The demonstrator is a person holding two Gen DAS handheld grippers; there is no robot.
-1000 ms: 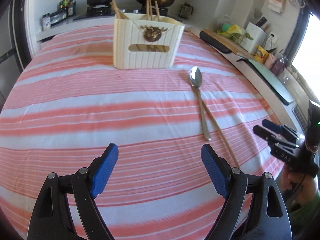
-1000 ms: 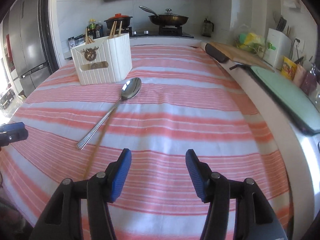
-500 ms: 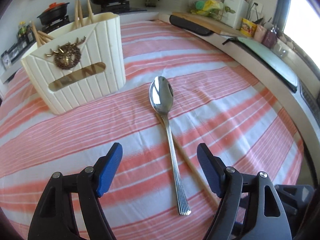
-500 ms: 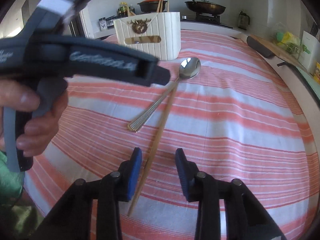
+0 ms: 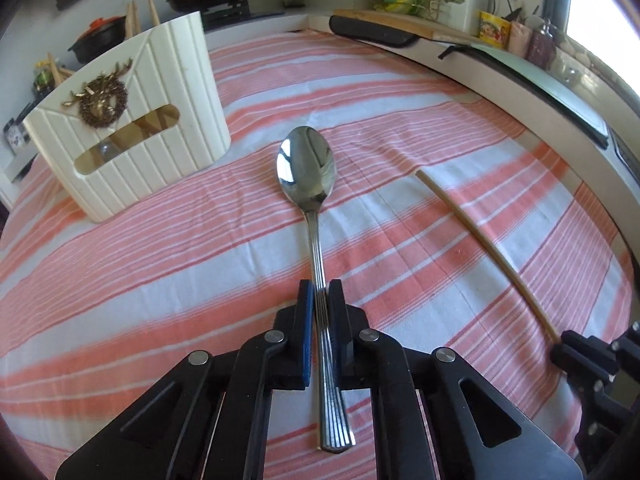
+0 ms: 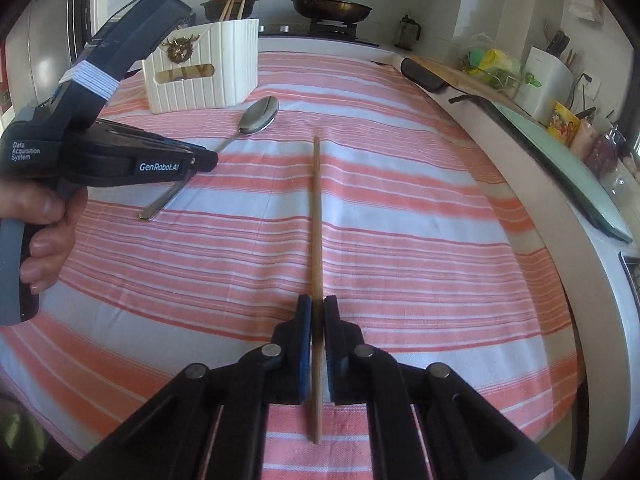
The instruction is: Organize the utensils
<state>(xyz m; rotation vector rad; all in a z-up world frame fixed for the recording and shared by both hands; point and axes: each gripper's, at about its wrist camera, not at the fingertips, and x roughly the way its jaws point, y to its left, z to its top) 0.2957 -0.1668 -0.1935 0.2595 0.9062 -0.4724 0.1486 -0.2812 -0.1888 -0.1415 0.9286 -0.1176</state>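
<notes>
- Left wrist view: left claw [image 5: 319,294] pinches the shiny, slippery spoon [image 5: 310,184] mid-handle.
- Right claw [image 6: 317,314] pinches the light, stiff chopstick [image 6: 317,216] near its end.

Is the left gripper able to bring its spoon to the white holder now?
Probably yes: the left gripper grips the spoon, and only bare striped cloth lies before the white holder.
</notes>
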